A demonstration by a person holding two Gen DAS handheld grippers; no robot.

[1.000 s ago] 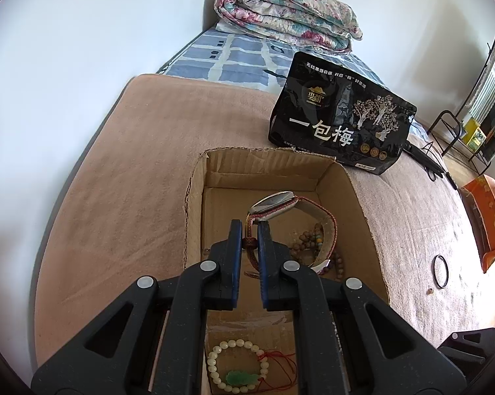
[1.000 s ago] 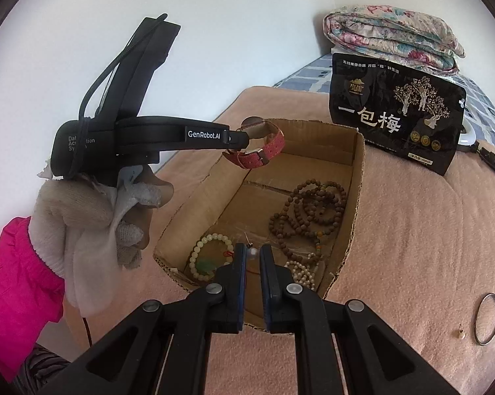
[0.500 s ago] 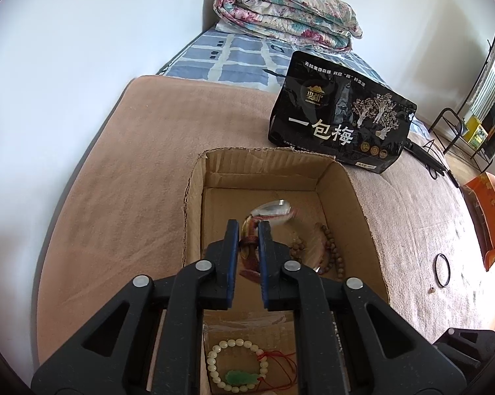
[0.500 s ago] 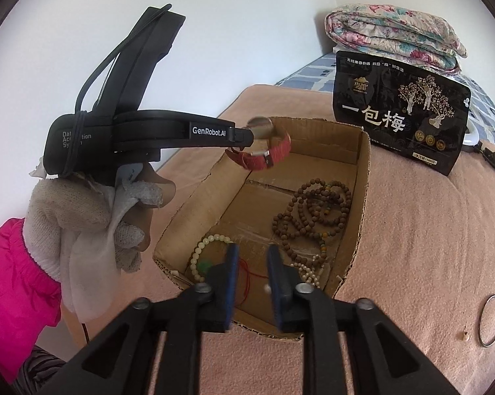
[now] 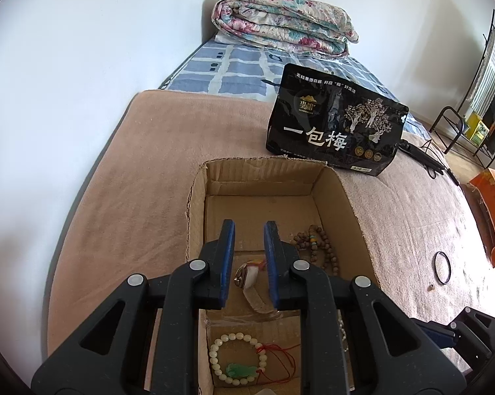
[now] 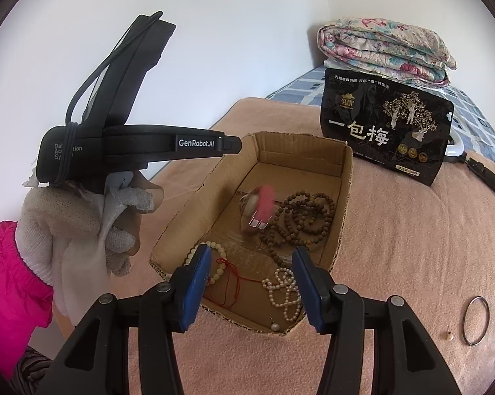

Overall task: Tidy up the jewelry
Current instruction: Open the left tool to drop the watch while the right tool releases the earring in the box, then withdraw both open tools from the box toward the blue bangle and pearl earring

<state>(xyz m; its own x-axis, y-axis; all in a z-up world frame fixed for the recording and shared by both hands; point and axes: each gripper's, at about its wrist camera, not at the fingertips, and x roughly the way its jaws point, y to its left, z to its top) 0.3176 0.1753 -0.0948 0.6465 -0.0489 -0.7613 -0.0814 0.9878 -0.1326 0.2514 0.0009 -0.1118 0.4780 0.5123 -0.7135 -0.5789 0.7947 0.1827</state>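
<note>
Pink blanket (image 6: 395,247) under the cardboard box (image 6: 346,171) — both grippers (left (image 5: 249,233), right (image 6: 252,256)) spread, watch (image 6: 259,209) inside.

Left gripper (image 5: 249,230) and right gripper (image 6: 252,255): jaws parted, both empty, angled downward.

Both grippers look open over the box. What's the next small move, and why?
Probably swing the right gripper to the ring lying on the blanket right of the box. Both grippers are open and empty, the watch is blurred inside the box with the beads, and the ring is still outside.
</note>
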